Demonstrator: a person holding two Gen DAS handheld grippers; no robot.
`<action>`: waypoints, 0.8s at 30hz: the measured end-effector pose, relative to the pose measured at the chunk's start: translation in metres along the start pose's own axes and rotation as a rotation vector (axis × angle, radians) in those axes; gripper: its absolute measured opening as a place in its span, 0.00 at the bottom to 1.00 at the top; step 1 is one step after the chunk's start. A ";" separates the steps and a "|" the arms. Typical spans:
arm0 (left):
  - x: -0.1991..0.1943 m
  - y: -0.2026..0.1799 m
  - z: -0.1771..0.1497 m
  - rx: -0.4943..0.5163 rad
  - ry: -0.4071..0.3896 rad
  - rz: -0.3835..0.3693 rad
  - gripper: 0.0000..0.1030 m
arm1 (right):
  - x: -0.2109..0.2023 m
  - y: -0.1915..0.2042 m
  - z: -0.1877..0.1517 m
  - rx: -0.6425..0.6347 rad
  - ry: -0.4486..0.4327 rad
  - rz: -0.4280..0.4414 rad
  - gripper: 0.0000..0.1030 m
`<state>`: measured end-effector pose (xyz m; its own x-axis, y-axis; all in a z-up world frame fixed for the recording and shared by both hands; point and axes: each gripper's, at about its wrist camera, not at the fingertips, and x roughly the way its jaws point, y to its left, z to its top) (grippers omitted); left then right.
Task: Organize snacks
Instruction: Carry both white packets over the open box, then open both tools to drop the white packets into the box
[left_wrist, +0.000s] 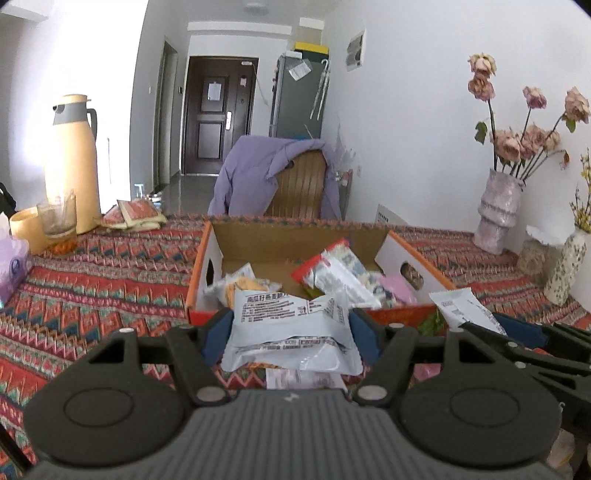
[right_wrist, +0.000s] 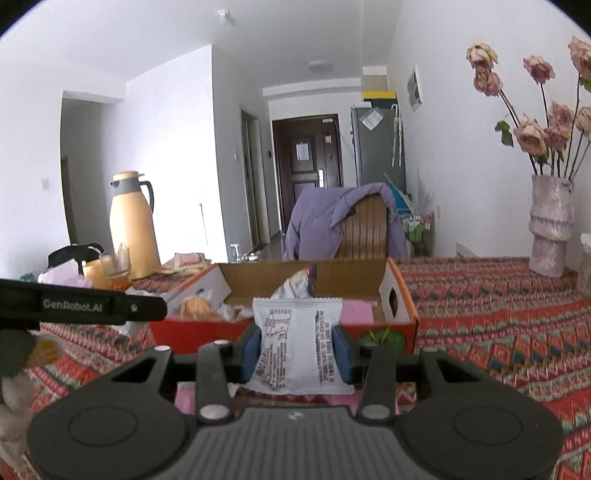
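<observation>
Left gripper (left_wrist: 291, 325) clamps a white snack packet (left_wrist: 291, 332); right gripper (right_wrist: 297, 354) pinches another white pouch (right_wrist: 297, 350), both just short of the cardboard box (left_wrist: 295, 240). Patterned red tablecloth (left_wrist: 92, 280), cream thermos (left_wrist: 72, 158), dried roses (left_wrist: 517, 144), jacket-draped chair (left_wrist: 280, 177) beyond.

Both wrist views face the cardboard box (left_wrist: 295, 240) closely, low over the table (right_wrist: 498, 314)

The left gripper (left_wrist: 291, 328) clamps a white snack packet (left_wrist: 291, 332) just before the open cardboard box (left_wrist: 295, 240). More packets (left_wrist: 332, 277) lie inside the box on the patterned tabletop (left_wrist: 92, 280).
</observation>
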<state>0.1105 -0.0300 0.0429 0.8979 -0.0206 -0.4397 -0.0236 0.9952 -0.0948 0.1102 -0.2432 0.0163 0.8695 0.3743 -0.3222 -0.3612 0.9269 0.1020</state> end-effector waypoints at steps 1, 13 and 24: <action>0.002 0.001 0.004 -0.002 -0.004 0.004 0.68 | 0.003 0.000 0.004 0.000 -0.007 0.001 0.40; 0.050 0.004 0.045 -0.010 -0.036 0.051 0.68 | 0.059 -0.011 0.050 0.007 -0.029 -0.016 0.40; 0.130 0.005 0.061 0.003 0.050 0.136 0.68 | 0.139 -0.025 0.062 -0.005 0.064 -0.092 0.40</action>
<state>0.2541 -0.0217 0.0396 0.8634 0.1099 -0.4924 -0.1424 0.9894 -0.0289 0.2610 -0.2124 0.0275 0.8756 0.2853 -0.3898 -0.2831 0.9569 0.0643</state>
